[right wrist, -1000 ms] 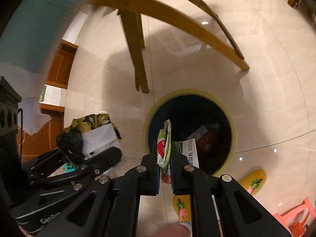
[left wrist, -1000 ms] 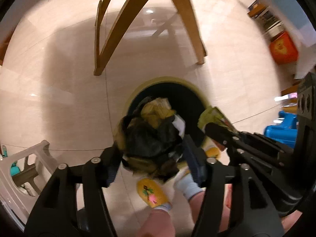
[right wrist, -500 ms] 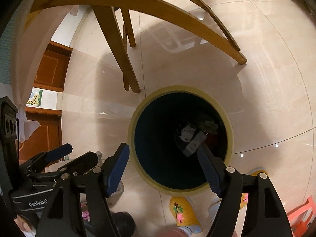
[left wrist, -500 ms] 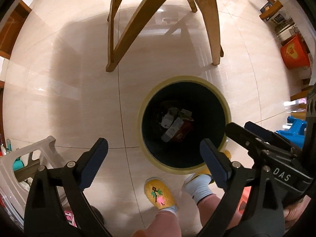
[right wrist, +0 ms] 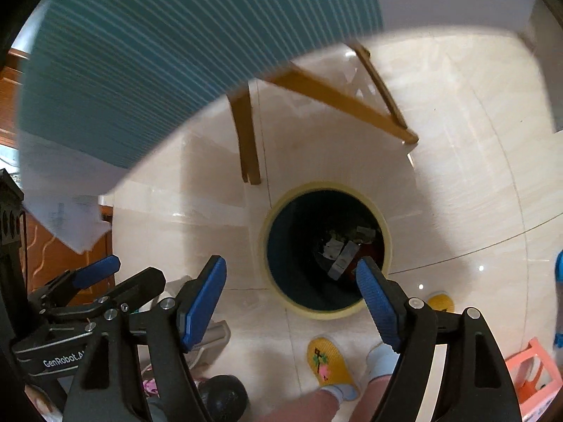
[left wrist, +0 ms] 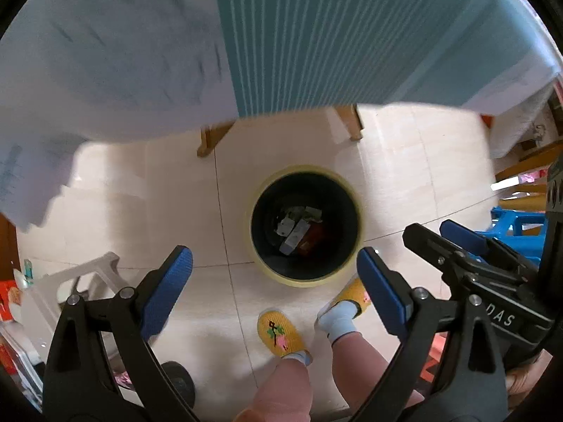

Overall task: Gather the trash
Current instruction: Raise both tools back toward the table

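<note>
A round trash bin with a pale yellow rim stands on the tiled floor below both grippers. Trash lies at its bottom: white wrappers and a reddish pack. My left gripper is open and empty, high above the bin's near side. My right gripper is open and empty, also high above the bin. The right gripper shows at the right of the left wrist view, and the left gripper at the left of the right wrist view.
A table with a teal striped runner and white cloth overhangs at the top, on wooden legs. The person's feet in yellow slippers stand by the bin. A white stool, a blue stool and a pink stool stand around.
Both grippers opened and dropped their trash into the bin, then rose. The bin now looks smaller and the table edge has come into view.
</note>
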Motion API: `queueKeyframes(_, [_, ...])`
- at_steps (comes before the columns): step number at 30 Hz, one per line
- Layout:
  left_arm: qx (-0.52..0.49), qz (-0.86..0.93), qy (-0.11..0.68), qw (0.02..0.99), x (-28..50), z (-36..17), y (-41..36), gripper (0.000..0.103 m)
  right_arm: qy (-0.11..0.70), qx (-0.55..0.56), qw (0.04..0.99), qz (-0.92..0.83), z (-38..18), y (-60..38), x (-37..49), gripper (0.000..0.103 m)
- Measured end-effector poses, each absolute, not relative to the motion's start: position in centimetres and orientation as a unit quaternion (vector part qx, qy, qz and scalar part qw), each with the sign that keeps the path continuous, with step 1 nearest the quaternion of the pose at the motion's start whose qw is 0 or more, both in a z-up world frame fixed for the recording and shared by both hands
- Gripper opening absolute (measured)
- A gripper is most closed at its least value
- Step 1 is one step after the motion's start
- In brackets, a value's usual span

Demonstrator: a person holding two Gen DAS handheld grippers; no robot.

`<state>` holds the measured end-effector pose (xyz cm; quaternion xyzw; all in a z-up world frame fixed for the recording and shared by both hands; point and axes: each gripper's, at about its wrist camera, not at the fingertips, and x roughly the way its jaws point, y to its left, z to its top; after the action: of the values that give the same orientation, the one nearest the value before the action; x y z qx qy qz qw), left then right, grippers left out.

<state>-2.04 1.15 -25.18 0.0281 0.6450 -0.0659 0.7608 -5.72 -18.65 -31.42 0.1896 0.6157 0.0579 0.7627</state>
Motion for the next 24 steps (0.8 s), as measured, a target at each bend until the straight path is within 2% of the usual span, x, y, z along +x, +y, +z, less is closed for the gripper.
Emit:
queueKeyframes(10, [0.030, -0.103, 0.581, 0.807, -4.8, -8.6, 1.0, 0.093, 0.577, 0.178, 0.795, 0.062, -15.0, -17.8, -8.7, 0.079])
queueKeyframes(19, [0.035, -0.131, 0.498, 0.856, -6.4, 3.6, 1.1, 0.093, 0.513, 0.154, 0.842, 0.062, -1.2, -17.0, -11.1, 0.079])
queueKeyframes(24, [0.032, -0.140, 0.457, 0.878, -6.5, 8.5, 1.8, 0.093, 0.480, 0.138, 0.864, 0.059, 5.0, -16.2, -11.8, 0.079])
